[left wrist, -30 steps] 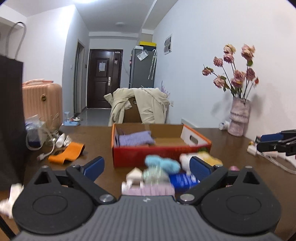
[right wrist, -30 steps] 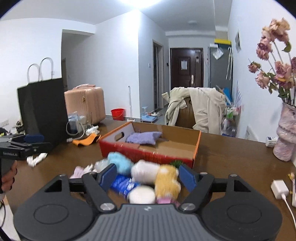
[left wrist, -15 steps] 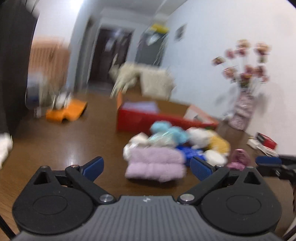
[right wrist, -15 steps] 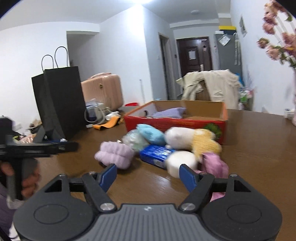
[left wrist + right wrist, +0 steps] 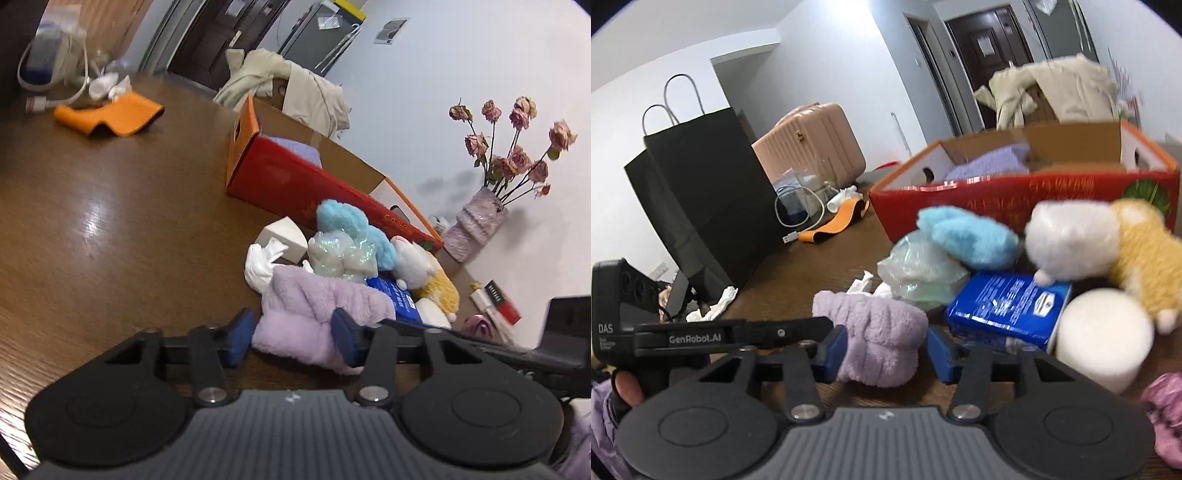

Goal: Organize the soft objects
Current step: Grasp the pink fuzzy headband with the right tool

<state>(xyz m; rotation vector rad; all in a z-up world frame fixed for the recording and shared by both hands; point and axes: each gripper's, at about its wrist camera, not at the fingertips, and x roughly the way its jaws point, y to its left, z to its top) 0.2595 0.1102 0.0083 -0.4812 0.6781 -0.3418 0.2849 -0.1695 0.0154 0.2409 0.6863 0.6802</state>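
Observation:
A folded lilac fluffy towel [image 5: 317,314] lies at the near edge of a pile of soft things on the brown table. My left gripper [image 5: 291,338] straddles one end of it, its pads touching the towel. My right gripper [image 5: 886,350] straddles the other end [image 5: 879,339] the same way. Behind lie a blue plush [image 5: 967,236], a crinkly plastic bag [image 5: 919,269], a white and yellow plush [image 5: 1100,240], a blue packet [image 5: 1008,310] and a white round pad [image 5: 1100,336]. A red cardboard box [image 5: 1027,192] holds another lilac cloth [image 5: 990,166].
A black paper bag [image 5: 705,192] stands on the left of the table. An orange strap [image 5: 110,114] and a cable [image 5: 801,214] lie beyond. A vase of dried roses [image 5: 476,225] stands at the right wall. A pink cloth [image 5: 1163,417] lies at the near right.
Both grippers have dropped low and moved in on the lilac towel from opposite ends. Their jaws have narrowed from wide open to the towel's width.

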